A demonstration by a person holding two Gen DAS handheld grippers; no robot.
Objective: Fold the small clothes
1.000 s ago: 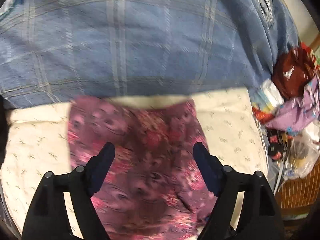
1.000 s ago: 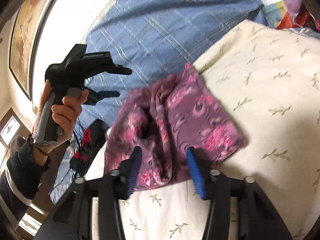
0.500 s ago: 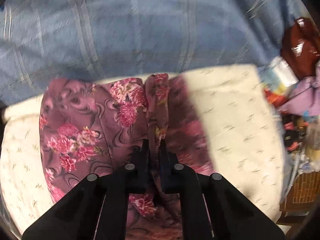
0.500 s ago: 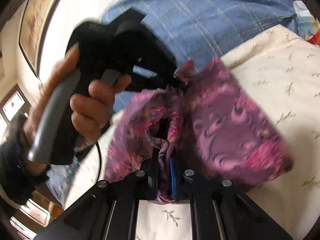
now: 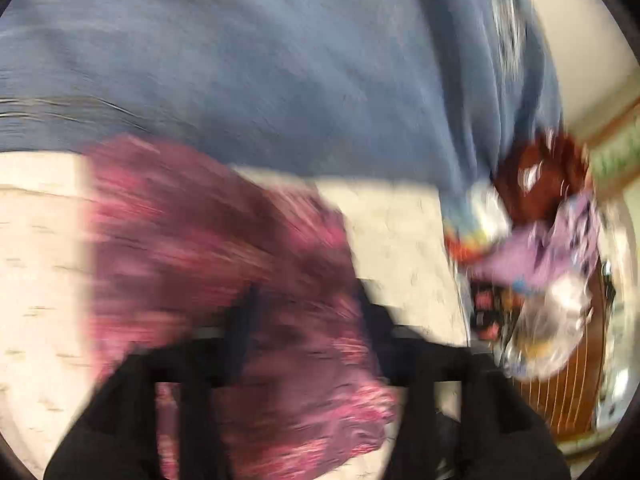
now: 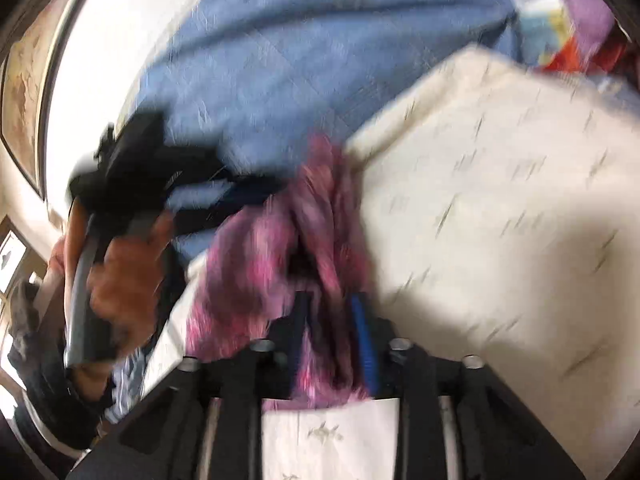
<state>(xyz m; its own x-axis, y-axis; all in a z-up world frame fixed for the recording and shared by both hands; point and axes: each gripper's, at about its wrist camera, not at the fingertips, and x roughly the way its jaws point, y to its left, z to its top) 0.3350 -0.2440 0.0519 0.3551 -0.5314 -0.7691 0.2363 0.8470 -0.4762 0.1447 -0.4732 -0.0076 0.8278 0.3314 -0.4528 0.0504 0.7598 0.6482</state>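
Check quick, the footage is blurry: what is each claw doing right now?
Left claw: open, fingers apart over the purple cloth.
Right claw: partly open, cloth between the fingers; grip unclear.

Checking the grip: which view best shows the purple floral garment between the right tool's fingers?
The right wrist view: the purple floral garment bunches between the right tool fingers. The left wrist view shows only a blurred spread of it.

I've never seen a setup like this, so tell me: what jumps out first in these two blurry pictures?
The bright pink-and-purple flowered cloth grabs the eye, bunched on a cream sheet near its edge. The right claw has cloth between its black and blue fingers, though blur hides how tightly. Across it, a bare hand holds the left claw, spread with cloth between its fingers, and a blue checked blanket lies behind.
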